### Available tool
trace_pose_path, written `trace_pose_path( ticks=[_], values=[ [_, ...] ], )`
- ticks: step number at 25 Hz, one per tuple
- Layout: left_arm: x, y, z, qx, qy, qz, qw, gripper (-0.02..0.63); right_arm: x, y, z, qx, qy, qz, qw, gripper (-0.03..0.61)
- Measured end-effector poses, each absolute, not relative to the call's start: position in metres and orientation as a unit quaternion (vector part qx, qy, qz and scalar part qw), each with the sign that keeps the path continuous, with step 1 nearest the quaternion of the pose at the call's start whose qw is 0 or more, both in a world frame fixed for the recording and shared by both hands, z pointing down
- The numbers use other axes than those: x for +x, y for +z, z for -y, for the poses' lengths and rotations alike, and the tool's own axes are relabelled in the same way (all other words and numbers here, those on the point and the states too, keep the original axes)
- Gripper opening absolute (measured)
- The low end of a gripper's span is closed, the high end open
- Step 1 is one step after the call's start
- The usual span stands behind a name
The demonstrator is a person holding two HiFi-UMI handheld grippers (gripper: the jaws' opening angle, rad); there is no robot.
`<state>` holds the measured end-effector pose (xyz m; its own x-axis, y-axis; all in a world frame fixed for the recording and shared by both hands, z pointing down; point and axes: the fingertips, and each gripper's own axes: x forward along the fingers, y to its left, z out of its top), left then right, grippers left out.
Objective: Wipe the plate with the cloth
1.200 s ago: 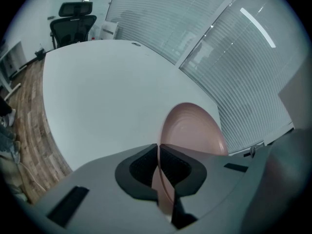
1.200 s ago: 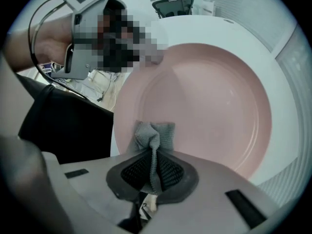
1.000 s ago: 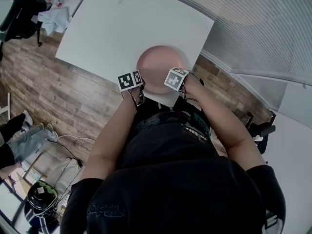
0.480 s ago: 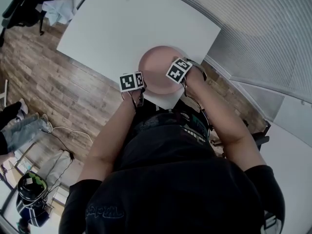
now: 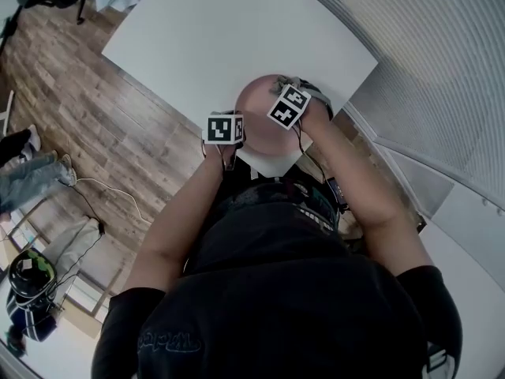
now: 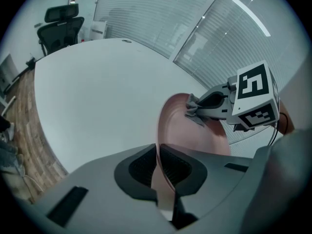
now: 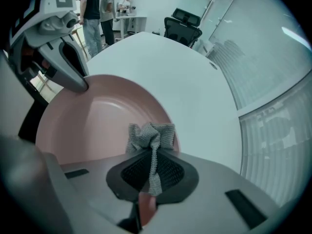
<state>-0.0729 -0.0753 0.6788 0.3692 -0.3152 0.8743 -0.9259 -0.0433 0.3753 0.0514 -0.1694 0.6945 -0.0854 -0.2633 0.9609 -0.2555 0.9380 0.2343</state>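
Observation:
A pink plate (image 5: 260,113) lies at the near corner of the white table (image 5: 221,38). My left gripper (image 5: 239,125) is shut on its near left rim, and in the left gripper view the plate's edge (image 6: 163,130) runs between the pads. My right gripper (image 5: 286,87) is shut on a bunched grey cloth (image 7: 151,135), which presses on the plate (image 7: 97,116) near its far right rim. The left gripper view shows the right gripper (image 6: 207,104) with the cloth (image 6: 194,112) on the plate's far side. In the right gripper view the left gripper (image 7: 80,84) clamps the rim.
The table's near edge lies right at the plate, above a wooden floor (image 5: 95,133). A glass wall with blinds (image 5: 426,61) runs along the right. Office chairs (image 6: 58,26) (image 7: 183,23) stand beyond the far end, where people (image 7: 92,9) are standing.
My right gripper has slid with the cloth from the plate's near right rim towards its far side, and has rolled. The left gripper has kept its hold in place.

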Motion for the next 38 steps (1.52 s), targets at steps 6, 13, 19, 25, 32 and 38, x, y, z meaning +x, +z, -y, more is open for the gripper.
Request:
trace_pose_path(
  ticks=[6,13,19,25,32,38],
  values=[
    [-0.072,0.678,0.078,0.652,0.289,0.478,0.514,0.031,0.006,0.690,0.170,0.138,-0.011,0.774,0.618,0.035],
    [-0.080,0.680,0.080,0.648,0.291,0.491,0.504,0.029,-0.040,0.689,0.135,0.085,-0.016,0.806,0.586,0.034],
    [-0.079,0.678,0.080,0.645,0.265,0.493,0.521,0.026,-0.054,0.687,0.091,0.044,-0.002,0.823,0.566,0.034],
    [-0.085,0.679,0.084,0.642,0.257,0.494,0.527,0.026,-0.056,0.689,0.052,0.016,0.041,0.833,0.552,0.034],
    [-0.094,0.678,0.094,0.648,0.263,0.486,0.524,0.026,-0.058,0.687,0.018,-0.006,0.078,0.831,0.550,0.034],
    [-0.088,0.678,0.088,0.651,0.264,0.483,0.522,0.026,-0.033,0.687,-0.008,0.000,0.085,0.820,0.566,0.035]
  ],
)
